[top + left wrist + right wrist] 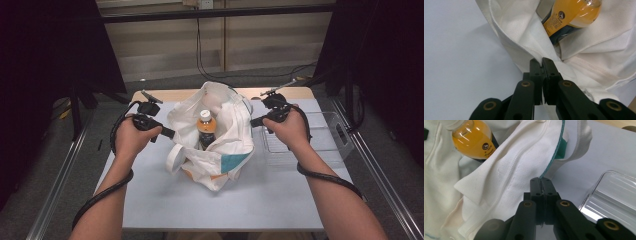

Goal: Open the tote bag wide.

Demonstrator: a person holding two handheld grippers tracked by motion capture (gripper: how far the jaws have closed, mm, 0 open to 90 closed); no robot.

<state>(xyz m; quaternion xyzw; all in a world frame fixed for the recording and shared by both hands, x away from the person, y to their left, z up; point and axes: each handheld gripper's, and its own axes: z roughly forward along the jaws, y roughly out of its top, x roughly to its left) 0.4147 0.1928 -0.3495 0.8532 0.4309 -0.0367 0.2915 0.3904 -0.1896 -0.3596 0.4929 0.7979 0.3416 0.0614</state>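
The white bag [220, 135] sits in the middle of the table [150, 200]. Its left edge is pinched tight by the left gripper [541, 62], its right edge by the right gripper [541, 181]. The orange bottle [205, 127] is held upright between them, equally near both.

The right gripper [541, 181] rose from the bottom centre of the frame with its jaws closed on the teal-trimmed edge of the white cloth bag [506, 180]. The bag occupied the left and centre. An orange-drink bottle [472, 141] lay inside it at upper left. A clear plastic container [614, 195] sat at lower right on the pale table surface [604, 150].
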